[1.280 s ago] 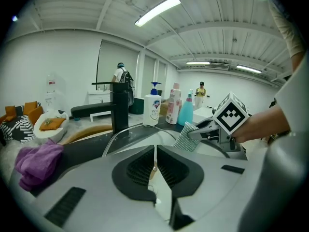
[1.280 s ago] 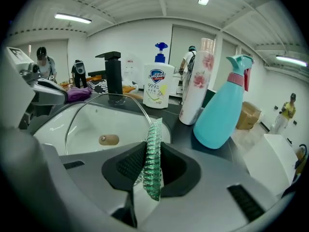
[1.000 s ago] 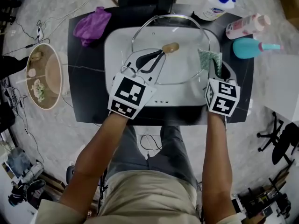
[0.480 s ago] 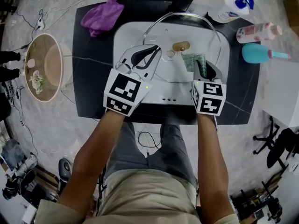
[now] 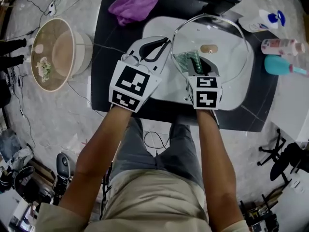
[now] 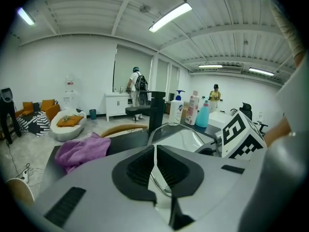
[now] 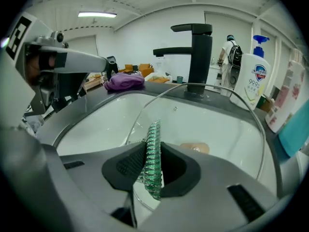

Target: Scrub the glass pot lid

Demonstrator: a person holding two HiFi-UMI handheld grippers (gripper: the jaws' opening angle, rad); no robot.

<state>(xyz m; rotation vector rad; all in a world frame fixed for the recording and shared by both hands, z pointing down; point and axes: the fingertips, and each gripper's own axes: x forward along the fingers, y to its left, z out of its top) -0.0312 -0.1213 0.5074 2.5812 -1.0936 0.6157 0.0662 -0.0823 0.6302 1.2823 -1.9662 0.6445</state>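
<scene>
scourer (image 7: 153, 153) leftward over glass lid (image 5: 232, 38), clenched in right gripper (image 7: 152, 170) jaws; left gripper (image 6: 155, 178) jaws clenching rim (image 6: 161, 187)

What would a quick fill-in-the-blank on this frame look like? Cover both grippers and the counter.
The left gripper is shut on the ___ of the glass pot lid.
The right gripper has its fingers closed on a ___ scrubbing pad.
A ___ cloth lies on the black counter beside the sink.
Missing words: rim; green; purple.
</scene>
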